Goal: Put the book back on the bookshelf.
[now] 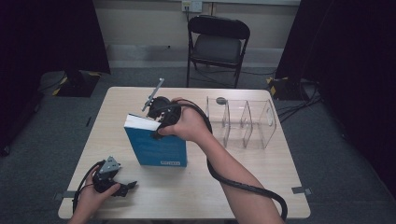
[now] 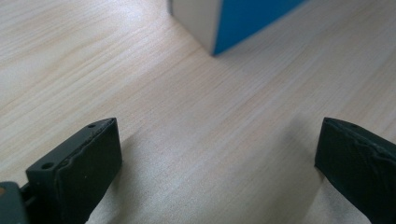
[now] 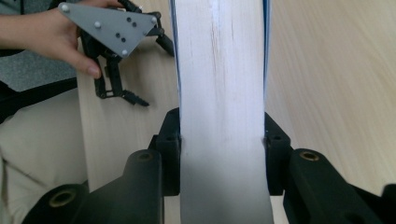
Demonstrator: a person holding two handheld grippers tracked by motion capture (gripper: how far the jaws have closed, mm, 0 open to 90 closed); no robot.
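A blue book stands upright on the wooden table, its white page edges facing up. My right gripper comes down on the book's top edge from above. In the right gripper view its jaws press against both covers of the book, so the right gripper is shut on it. My left gripper rests near the table's front left corner, held by a hand, and stands open with bare wood between its jaws. A corner of the book lies just ahead of it. The left gripper also shows beyond the book.
A clear plastic organiser with three compartments stands right of the book, with a small dark round thing at its back left. A black folding chair stands behind the table. The right gripper's cable trails along the forearm.
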